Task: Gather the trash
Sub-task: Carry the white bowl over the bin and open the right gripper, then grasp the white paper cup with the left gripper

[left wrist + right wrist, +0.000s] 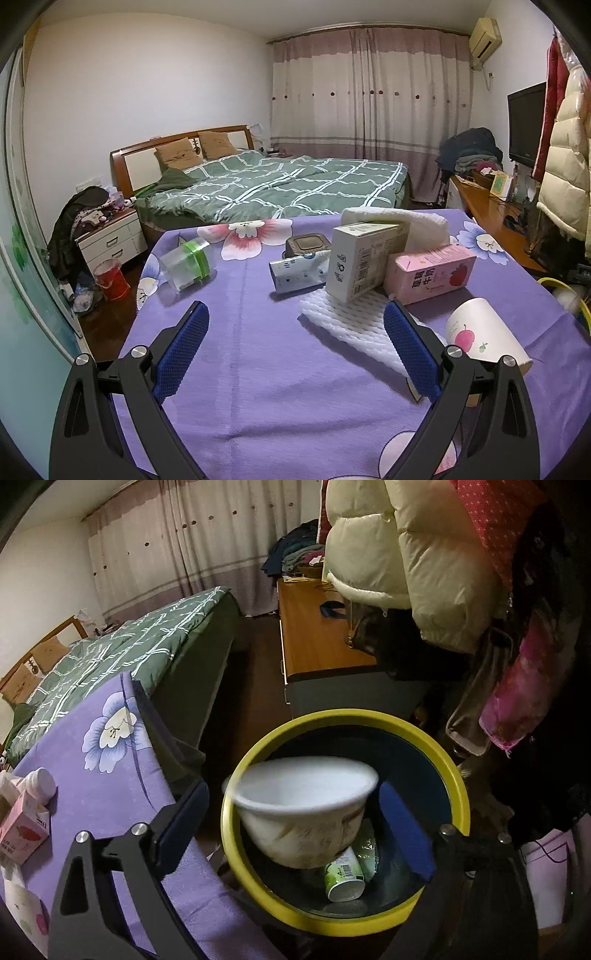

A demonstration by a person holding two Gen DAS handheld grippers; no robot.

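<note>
Right now the right gripper (295, 823), jaws wide, lets a blurred paper bowl (303, 808) fall toward the yellow-rimmed bin (454, 775). It could catch that rim and tumble out (it looks tilted). Left gripper (295, 332) hangs open, empty, over the purple table (258, 387).

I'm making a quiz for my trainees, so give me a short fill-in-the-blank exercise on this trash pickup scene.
1. The white bowl is dropping into a bin with a ____ rim.
2. The tablecloth is ____ with flowers.
3. The pink carton shows a ____.
4. The right gripper is ____.

Missing words: yellow; purple; strawberry; open
</note>
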